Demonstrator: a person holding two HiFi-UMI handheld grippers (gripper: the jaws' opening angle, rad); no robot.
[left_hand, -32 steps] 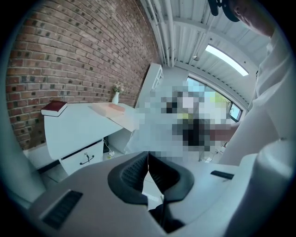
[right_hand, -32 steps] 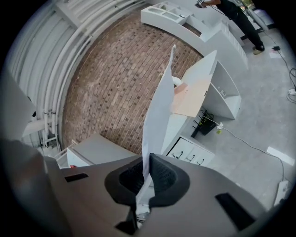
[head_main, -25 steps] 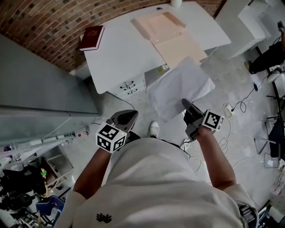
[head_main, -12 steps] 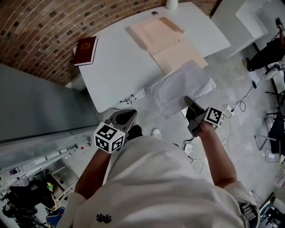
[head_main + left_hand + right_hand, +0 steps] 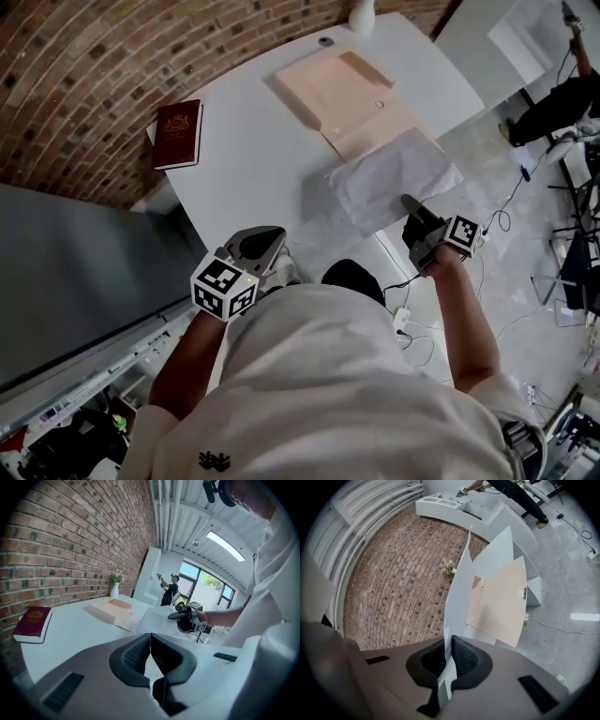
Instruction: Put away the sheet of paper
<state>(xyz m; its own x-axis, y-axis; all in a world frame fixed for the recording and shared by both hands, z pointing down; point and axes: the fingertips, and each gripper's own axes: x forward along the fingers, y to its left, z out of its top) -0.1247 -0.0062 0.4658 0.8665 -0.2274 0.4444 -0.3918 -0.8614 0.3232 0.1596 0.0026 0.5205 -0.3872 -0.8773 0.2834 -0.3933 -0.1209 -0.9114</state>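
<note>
- One second brings the sheet from over the floor, beside the desk, to over the desk's near right corner; the person has stepped in, and the desk now lies closer below the head view
- Its far edge now reaches the open flap of the folder, where a second ago there was a gap of bare floor between the two
- Right tongs stay fully closed on the sheet's near edge, with the paper pinched between the pads and running straight out from them
- Left tongs are closed on nothing and stay low by the body, off the desk's near edge
- For the task this looks like the end of the carry: the sheet is at the folder's mouth, and what is left is to slide or lay it in, likely with the free left tongs steadying the flap
- Held out roughly level in the head view, the sheet points away from the right tongs toward the folder and the brick wall, and shows a few creases
- Its long axis seems to run across the tongs, about parallel to the folder's near edge, so the grip sits near the middle of a long side
- Whether the far edge rests on the flap or floats just above it, I cannot tell
- A dark red book lies well apart on the desk's left side, out of the way
</note>
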